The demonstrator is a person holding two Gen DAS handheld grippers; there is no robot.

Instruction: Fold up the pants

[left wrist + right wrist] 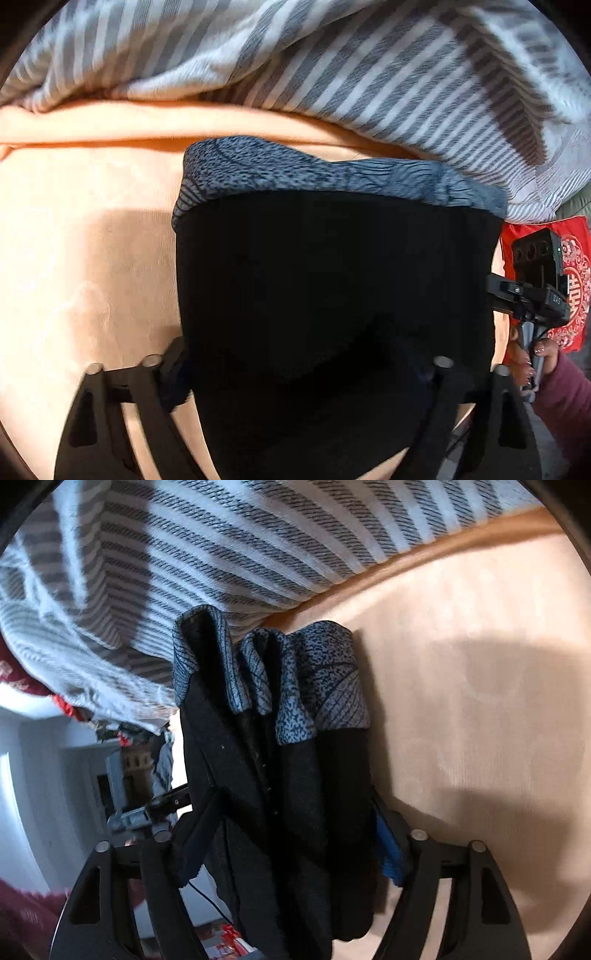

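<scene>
The black pants with a blue-grey patterned knit waistband (pixel 332 295) lie spread over a peach-orange bed sheet (pixel 85 240), the waistband at the far end, just under the edge of a grey-and-white striped blanket (pixel 332 66) that bunches along the far side of the bed; in the left wrist view the dark cloth fills the middle of the frame and runs down between the two black fingers of the left gripper (pixel 306 373), which stand fairly wide with the fabric passing between them; whether the pads press the cloth I cannot tell, since the tips are lost in the black material. To the right in that view the right gripper (pixel 532 295) shows at the right edge of the pants, held by a hand with painted nails (pixel 535 358) in a dark pink sleeve; a red cloth with a white pattern (pixel 576 280) lies behind it.

In the right wrist view the same pants (pixel 288 794) hang bunched in lengthwise folds, the waistband (pixel 273 675) gathered in ridges at the far end beside the striped blanket (pixel 221 546); the right gripper (pixel 291 842) has its fingers set apart with the thick bundle of cloth filling the gap, so it grips the pants; a bright blue strip (pixel 388 849) shows by its right finger; the peach sheet (pixel 480 664) spreads to the right.
</scene>
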